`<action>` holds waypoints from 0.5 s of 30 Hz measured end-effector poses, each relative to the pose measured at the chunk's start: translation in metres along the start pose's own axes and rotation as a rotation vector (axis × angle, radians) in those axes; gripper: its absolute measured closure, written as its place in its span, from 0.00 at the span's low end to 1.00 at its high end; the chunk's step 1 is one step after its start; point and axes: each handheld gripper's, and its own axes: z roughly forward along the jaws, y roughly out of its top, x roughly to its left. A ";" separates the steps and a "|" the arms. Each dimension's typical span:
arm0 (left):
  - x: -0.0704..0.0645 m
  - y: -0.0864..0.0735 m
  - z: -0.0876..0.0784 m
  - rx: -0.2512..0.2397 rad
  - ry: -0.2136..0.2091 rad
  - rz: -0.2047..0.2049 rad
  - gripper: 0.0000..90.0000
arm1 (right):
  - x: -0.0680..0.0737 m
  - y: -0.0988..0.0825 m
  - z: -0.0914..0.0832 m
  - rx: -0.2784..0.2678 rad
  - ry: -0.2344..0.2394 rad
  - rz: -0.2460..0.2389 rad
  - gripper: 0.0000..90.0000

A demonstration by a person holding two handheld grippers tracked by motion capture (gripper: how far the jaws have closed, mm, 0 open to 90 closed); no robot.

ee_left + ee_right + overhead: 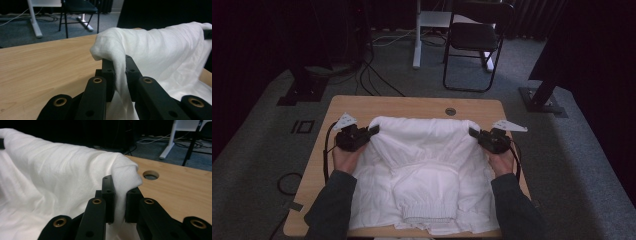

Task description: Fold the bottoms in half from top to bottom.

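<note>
Left gripper point(373, 131) sat at the left corner of the white garment point(422, 165), jaws pinched tight on a fold of its cloth; in the left gripper view point(119, 72) the fabric bunched over the jaw tips and ran down between them. Garment lay spread over most of the wooden table point(362, 105), its far edge lifted clear of the top and stretched between the two grippers, the near part with its gathered hem resting flat toward the person's forearms. Right gripper point(474, 133) held the opposite corner the same way, jaws clamped on a fold point(119, 195). A round hole point(450, 111) in the tabletop sat just beyond the raised edge, near the right gripper. Behind the table: cables on grey carpet, a white desk leg point(416, 35), a black folding chair point(474, 42). Nothing lay across the cloth between the grippers.
</note>
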 end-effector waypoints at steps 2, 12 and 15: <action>-0.005 -0.005 -0.006 0.005 -0.002 0.013 0.93 | 0.004 -0.006 -0.008 0.003 0.013 -0.009 0.90; -0.029 -0.047 -0.030 0.039 -0.051 0.026 0.93 | 0.022 -0.043 -0.036 0.066 0.047 -0.024 0.90; -0.030 -0.069 -0.031 0.102 -0.052 0.015 0.93 | 0.029 -0.060 -0.038 0.115 0.049 -0.042 0.90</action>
